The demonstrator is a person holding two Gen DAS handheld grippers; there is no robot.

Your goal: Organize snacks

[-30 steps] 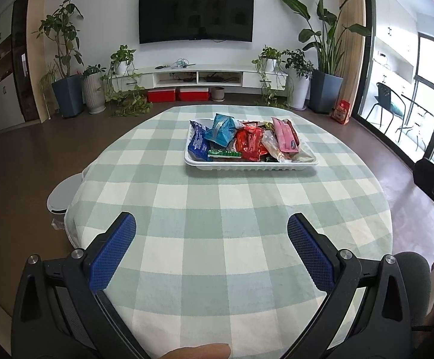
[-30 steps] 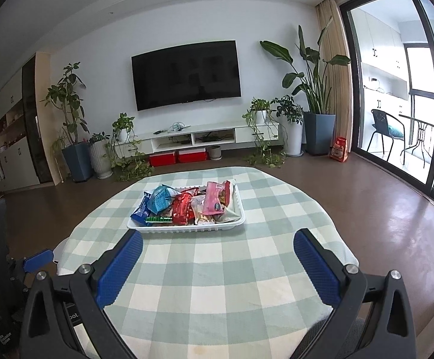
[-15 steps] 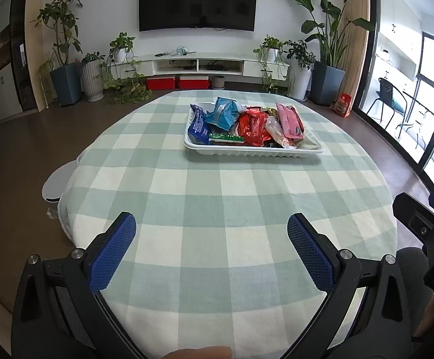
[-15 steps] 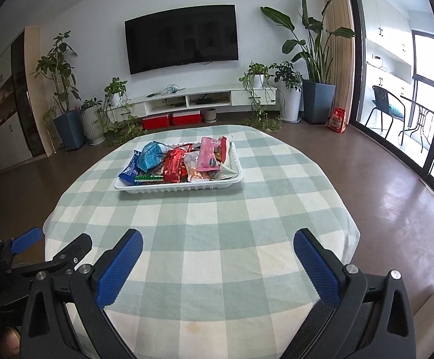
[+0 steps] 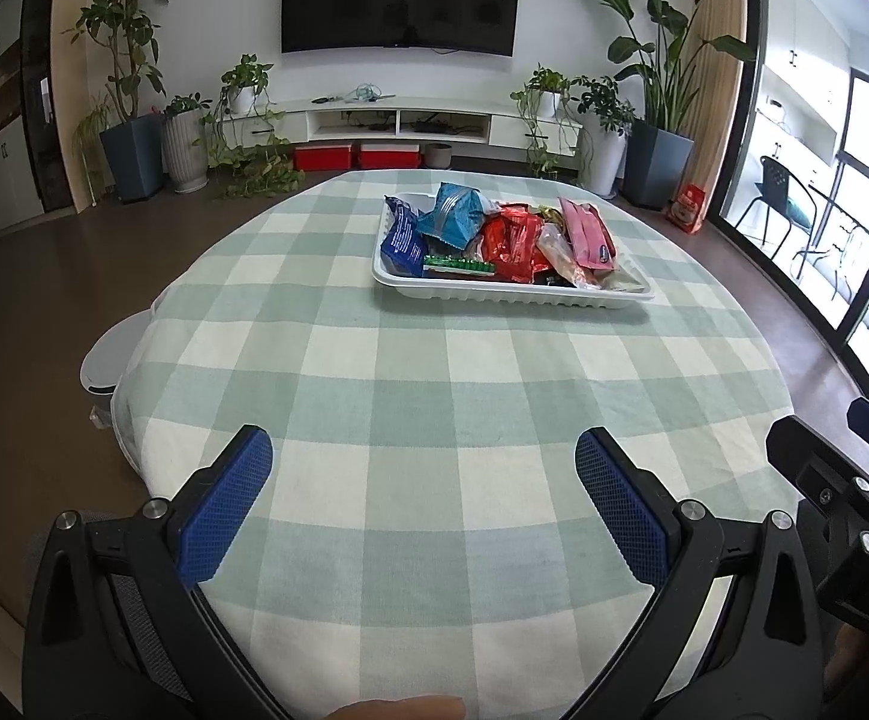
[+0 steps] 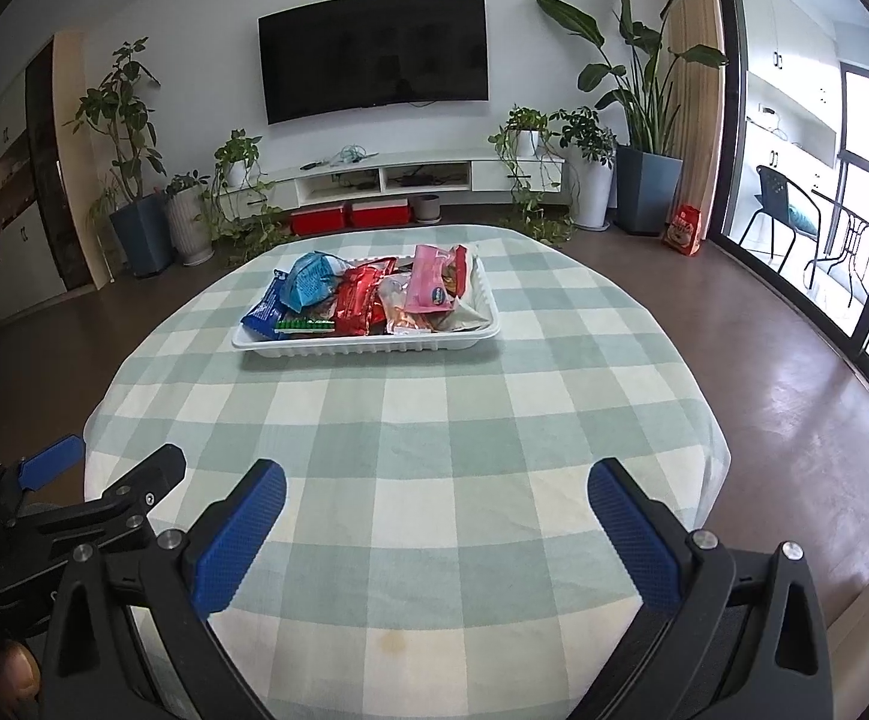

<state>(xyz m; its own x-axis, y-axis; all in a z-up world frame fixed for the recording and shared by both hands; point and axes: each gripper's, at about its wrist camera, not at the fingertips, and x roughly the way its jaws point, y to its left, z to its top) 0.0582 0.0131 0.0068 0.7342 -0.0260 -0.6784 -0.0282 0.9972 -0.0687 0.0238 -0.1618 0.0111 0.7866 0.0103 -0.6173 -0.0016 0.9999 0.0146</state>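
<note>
A white tray (image 5: 512,296) (image 6: 368,348) stands on the far half of the round table with a green-checked cloth (image 5: 434,396) (image 6: 410,420). It holds several snack packets: blue bags (image 5: 455,217) (image 6: 311,282), a red bag (image 5: 515,243) (image 6: 359,300), a pink bag (image 5: 584,234) (image 6: 431,279) and a green bar (image 5: 458,264) (image 6: 305,324). My left gripper (image 5: 425,513) is open and empty above the near edge of the table. My right gripper (image 6: 437,534) is open and empty, also over the near edge. Both are well short of the tray.
A white bin (image 5: 104,360) stands on the floor left of the table. Behind are a TV unit (image 5: 398,120), potted plants (image 5: 134,138) and glass doors (image 5: 842,210) on the right. The other gripper shows at the edge of each view: right gripper (image 5: 842,498), left gripper (image 6: 92,498).
Both grippers have tilted down and come forward over the table. The tray now sits lower and larger in each view. The jaws stayed open.
</note>
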